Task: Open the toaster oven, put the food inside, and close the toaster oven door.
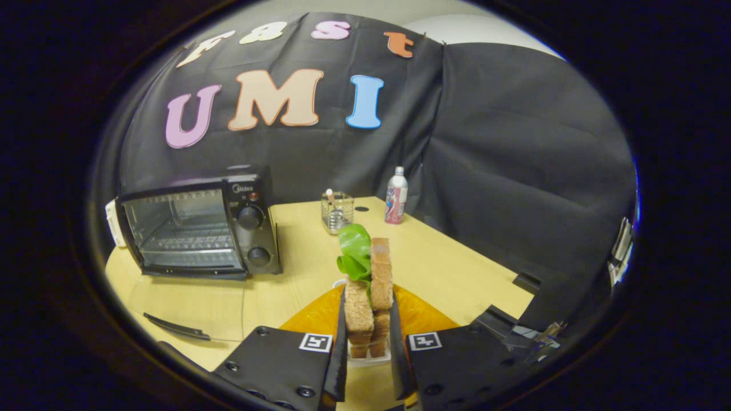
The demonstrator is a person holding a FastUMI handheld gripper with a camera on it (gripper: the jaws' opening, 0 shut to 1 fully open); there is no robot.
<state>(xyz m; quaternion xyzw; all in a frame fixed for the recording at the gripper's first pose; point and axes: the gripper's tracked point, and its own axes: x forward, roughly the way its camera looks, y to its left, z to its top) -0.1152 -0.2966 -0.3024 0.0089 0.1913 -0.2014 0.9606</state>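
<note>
A: What's the surface and the room like?

B: A pale wooden table [457, 268] with a smooth top, boxed in by black cloth walls [514, 171]; a strip of light wall or ceiling shows above the cloth.

A: Count the things for me.

B: One toaster oven [197, 228], black, standing on the far left of the table, well ahead of the fingers; its glass door [171, 308] is dropped open and lies flat toward the gripper, with one dark handle along its near edge; two round knobs sit one above the other on its right panel; a wire rack shows inside. One sandwich [370, 297]: two slices of toast with a green lettuce leaf sticking out on top. One orange plate [422, 317] under it. One clear glass holder [337, 211] at the back of the table; one plastic bottle [396, 197] with a white cap just to its right.

A: Any writing?

B: A brand mark on the oven's top right corner, too small to be sure of; the bottle's label is unreadable.

A: And the gripper [368, 351]?

B: Both fingers press on the sandwich, one on each side; it stands upright between them, over the plate.
</note>
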